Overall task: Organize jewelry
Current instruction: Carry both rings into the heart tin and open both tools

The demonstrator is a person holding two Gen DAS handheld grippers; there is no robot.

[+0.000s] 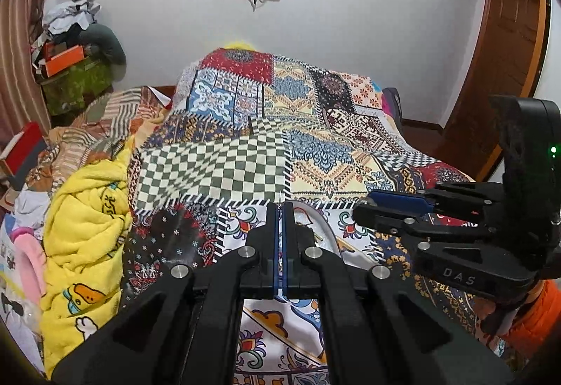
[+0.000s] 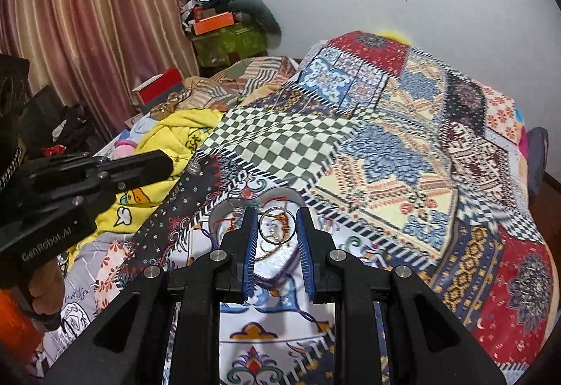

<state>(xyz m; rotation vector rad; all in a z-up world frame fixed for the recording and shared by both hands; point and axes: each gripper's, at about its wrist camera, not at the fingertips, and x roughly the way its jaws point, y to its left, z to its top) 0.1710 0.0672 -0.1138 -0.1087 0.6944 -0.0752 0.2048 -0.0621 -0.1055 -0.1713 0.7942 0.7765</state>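
I am viewing a bed under a patchwork quilt (image 2: 385, 146), with a yellow blanket (image 1: 84, 220) bunched at its nine o'clock edge.

Left gripper (image 1: 279, 209): its blue pads are sitting together with only a hairline between them. A thin glint runs up from that seam, but I cannot tell whether anything is pinched there. It is hovering just above the near rim of a clear heart-shaped tray (image 2: 277, 262), which I judge is the collecting point for the jewelry; that tray is lying flat on the quilt so small pieces cannot roll off.

Right gripper (image 2: 277, 227): its fingers are standing apart, framing a silver hoop (image 2: 277, 225) that is lying over the tray's middle, touching neither pad as far as I can see. In the left view this gripper is reaching in from three o'clock. I judge the spread fingers are bracketing the hoop to take or release it; which one, I cannot say. Other small pieces in the tray are too blurred to name.
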